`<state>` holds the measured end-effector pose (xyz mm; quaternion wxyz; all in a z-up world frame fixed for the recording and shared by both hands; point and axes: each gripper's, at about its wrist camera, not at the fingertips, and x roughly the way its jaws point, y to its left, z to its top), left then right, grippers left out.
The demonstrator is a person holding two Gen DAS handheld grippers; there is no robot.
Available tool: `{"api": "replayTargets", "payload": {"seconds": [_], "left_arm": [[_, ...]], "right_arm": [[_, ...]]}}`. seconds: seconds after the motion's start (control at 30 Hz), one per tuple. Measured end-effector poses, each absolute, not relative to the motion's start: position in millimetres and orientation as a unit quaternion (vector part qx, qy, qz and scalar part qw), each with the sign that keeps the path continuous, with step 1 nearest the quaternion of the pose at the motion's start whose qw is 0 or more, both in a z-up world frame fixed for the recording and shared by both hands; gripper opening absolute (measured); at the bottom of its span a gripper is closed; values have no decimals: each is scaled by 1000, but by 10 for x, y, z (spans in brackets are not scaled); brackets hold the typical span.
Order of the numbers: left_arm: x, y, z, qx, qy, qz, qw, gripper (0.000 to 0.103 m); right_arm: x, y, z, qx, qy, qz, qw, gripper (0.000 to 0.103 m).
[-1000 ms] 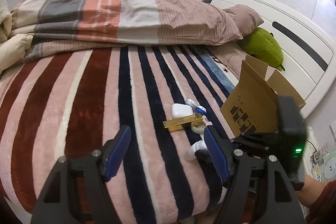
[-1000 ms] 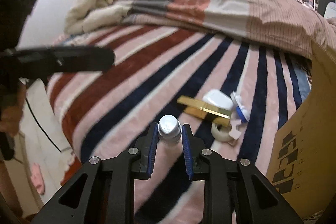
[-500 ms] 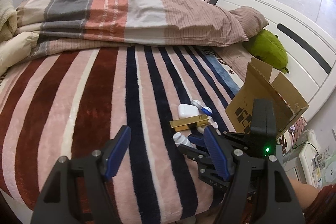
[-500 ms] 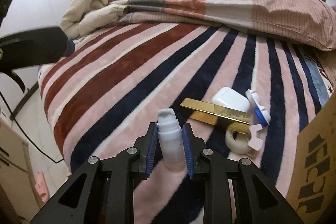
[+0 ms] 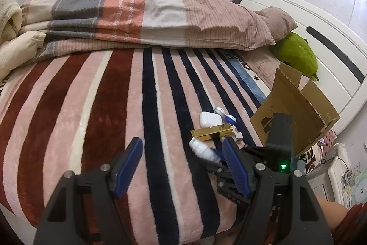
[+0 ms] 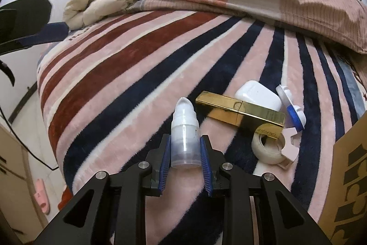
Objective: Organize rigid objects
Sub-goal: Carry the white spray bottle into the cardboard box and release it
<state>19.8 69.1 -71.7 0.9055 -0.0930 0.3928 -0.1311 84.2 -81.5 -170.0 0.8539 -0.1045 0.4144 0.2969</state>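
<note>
Bed (image 6: 128,75): a striped blanket is spread over it, filling the middle of both views; a folded quilt is piled across the top of the frame.
Cardboard box (image 5: 296,111): stood open at the right edge of the left wrist view, just beside the loose things; only a printed wall is seen at the lower right of the right wrist view. What is inside cannot be told, so nothing is counted as put away.
Left gripper (image 5: 183,164): seen at the bottom of its own view, jaws spread well apart, nothing between them, hung over the blanket.
Right gripper (image 6: 185,154): at the bottom centre of its own view, jaws closed narrow on the bottle's lower body, both pads pressed against it.
Gold box (image 6: 240,110): long and flat, laid on the blanket right of centre, one end resting over the tape roll; not yet sorted.
Bottle (image 6: 185,130): small, white, pump-topped, held nose forward and low over the blanket, just left of the gold box; judged the piece in hand.
Earbud case (image 6: 258,94): white, touching the far side of the gold box; left to sort.
Tape roll (image 6: 267,148): pale, lower right of the cluster; left to sort.
Lens case (image 6: 292,108): white and blue, right of the earbud case; left to sort.
Progress: judged early, one piece gripped, four loose.
</note>
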Motion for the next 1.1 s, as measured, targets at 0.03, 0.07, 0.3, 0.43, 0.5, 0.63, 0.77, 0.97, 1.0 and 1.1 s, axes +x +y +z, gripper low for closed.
{"api": "replayTargets", "payload": {"seconds": [0.03, 0.07, 0.3, 0.43, 0.5, 0.63, 0.77, 0.97, 1.0, 1.1], "left_arm": [[195, 695, -717, -94, 393, -131, 905, 69], [198, 694, -713, -95, 394, -132, 905, 69], [223, 450, -514, -108, 367, -204, 901, 64], [265, 172, -274, -100, 342, -242, 903, 47], [277, 33, -160, -98, 328, -266, 901, 42], [388, -363, 47, -88, 318, -300, 895, 41], [521, -830, 161, -67, 319, -334, 885, 36], [760, -1516, 165, -28, 341, -365, 866, 36], [796, -1600, 149, -23, 346, -368, 863, 36], [883, -1805, 98, -11, 360, -372, 856, 36]], "right_arm": [[820, -834, -1676, -106, 402, 289, 863, 20], [794, -851, -1641, -106, 391, 284, 869, 20], [575, -996, -966, -78, 333, 325, 882, 20], [423, -1162, -535, -69, 288, 346, 890, 20], [374, -1275, -391, -71, 275, 345, 894, 20], [334, -1597, -172, -63, 252, 345, 902, 20], [343, -1991, -51, -51, 244, 321, 914, 20], [444, -2605, -28, -34, 259, 270, 927, 20], [467, -2687, -31, -33, 265, 263, 927, 20], [550, -2856, -67, -29, 286, 246, 926, 20]]}}
